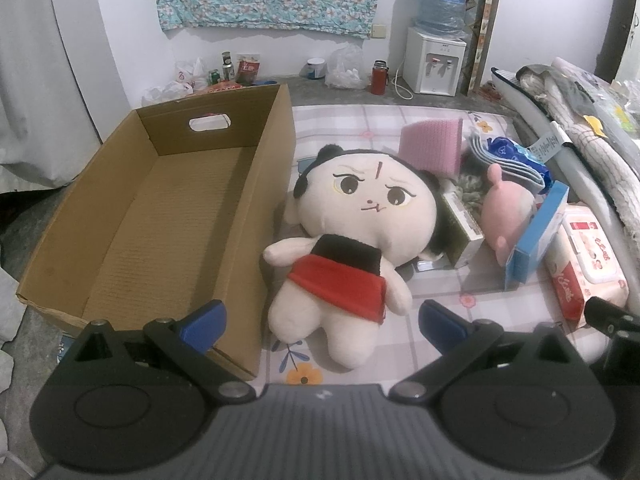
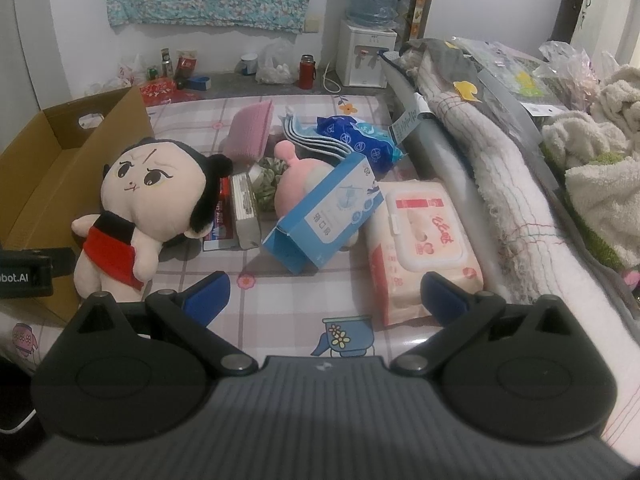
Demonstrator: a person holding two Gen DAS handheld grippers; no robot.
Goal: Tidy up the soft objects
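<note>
Water dispenser (image 1: 434,60) at back wall; red flask (image 1: 379,77) just left of it, plastic bag (image 1: 345,67) further left.

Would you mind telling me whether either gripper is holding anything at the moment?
Nothing is held: the left gripper and right gripper are both open and empty.

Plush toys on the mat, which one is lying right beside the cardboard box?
The big cream doll with black hair and a red skirt lies against the box. The small pink plush sits farther right, among the packages.
</note>
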